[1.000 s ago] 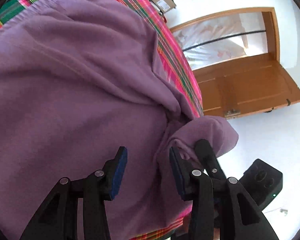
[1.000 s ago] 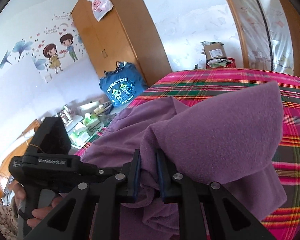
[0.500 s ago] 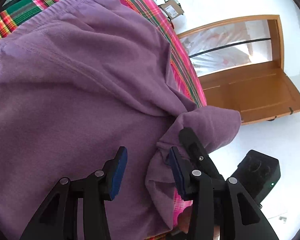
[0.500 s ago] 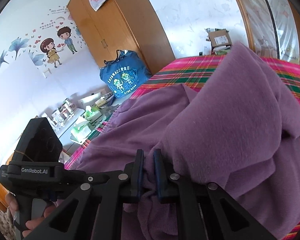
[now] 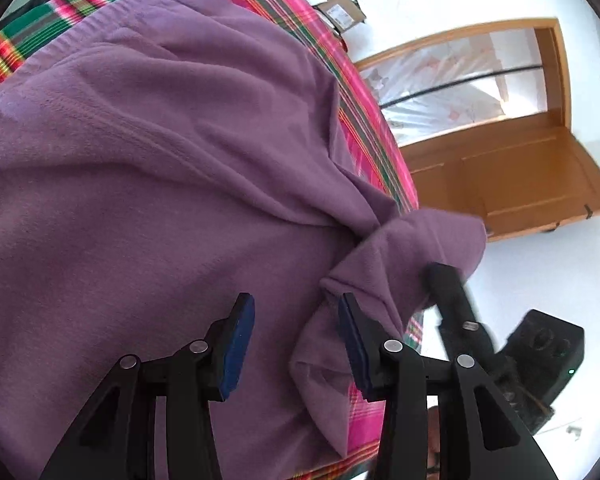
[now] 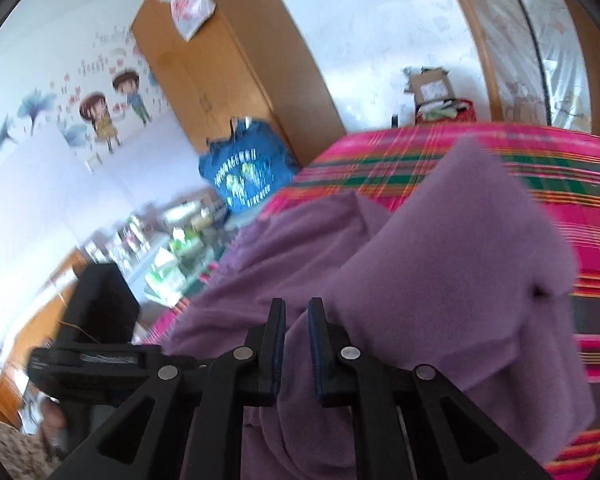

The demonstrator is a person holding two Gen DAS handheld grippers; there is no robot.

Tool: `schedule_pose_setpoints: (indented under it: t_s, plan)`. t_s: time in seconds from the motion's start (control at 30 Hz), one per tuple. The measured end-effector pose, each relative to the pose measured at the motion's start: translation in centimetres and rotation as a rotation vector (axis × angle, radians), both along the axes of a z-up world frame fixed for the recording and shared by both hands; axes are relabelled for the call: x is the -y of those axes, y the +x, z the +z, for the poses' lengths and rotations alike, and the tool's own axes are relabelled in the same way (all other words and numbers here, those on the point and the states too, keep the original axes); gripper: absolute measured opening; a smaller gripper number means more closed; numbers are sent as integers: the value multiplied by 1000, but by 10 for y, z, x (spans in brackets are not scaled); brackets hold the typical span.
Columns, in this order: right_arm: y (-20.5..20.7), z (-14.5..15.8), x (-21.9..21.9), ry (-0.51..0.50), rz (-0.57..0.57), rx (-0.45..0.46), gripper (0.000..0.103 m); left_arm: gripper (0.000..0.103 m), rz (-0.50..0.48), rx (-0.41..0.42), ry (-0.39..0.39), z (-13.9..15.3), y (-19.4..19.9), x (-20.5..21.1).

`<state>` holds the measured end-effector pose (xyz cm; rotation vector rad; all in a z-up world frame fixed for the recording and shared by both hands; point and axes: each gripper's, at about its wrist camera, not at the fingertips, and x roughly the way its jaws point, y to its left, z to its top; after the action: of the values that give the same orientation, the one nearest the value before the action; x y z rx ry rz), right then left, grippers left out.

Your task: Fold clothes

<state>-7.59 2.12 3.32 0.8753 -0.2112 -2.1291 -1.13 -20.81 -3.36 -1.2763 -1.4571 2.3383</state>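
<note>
Purple fleece garment lies spread over a bed covered with a plaid blanket in pink, green and red, and it takes up most of the left wrist view. The left gripper hovers just above the cloth with its jaws standing well apart; nothing is between the blue pads, though the right-hand pad sits close against a bunched fold of the fleece. That fold rises off the bed near its edge toward the right gripper, which also shows in the left wrist view as a black tool just beside the left one. In the blurred right wrist view a strip of the fleece runs between the narrow jaws, which are opening; the pads look close to the cloth, yet whether they press on it I cannot tell. Beyond the bed stand a wooden wardrobe, a blue bag and a wooden door.
</note>
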Motion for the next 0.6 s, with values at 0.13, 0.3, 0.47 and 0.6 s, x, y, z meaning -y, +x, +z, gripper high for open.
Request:
schedule_pose_setpoints:
  t_s: [0.13, 0.3, 0.47, 0.6]
  plan:
    - [3, 11, -36, -40, -81, -8, 25, 45, -17, 0, -3, 3, 7, -4]
    - [13, 1, -81, -12, -192, 8, 28, 45, -10, -1, -11, 5, 10, -5]
    - [13, -19, -124, -13, -355, 67, 33, 45, -21, 0, -21, 8, 15, -10]
    - [5, -33, -145, -18, -420, 127, 42, 45, -22, 10, -23, 9, 9, -18]
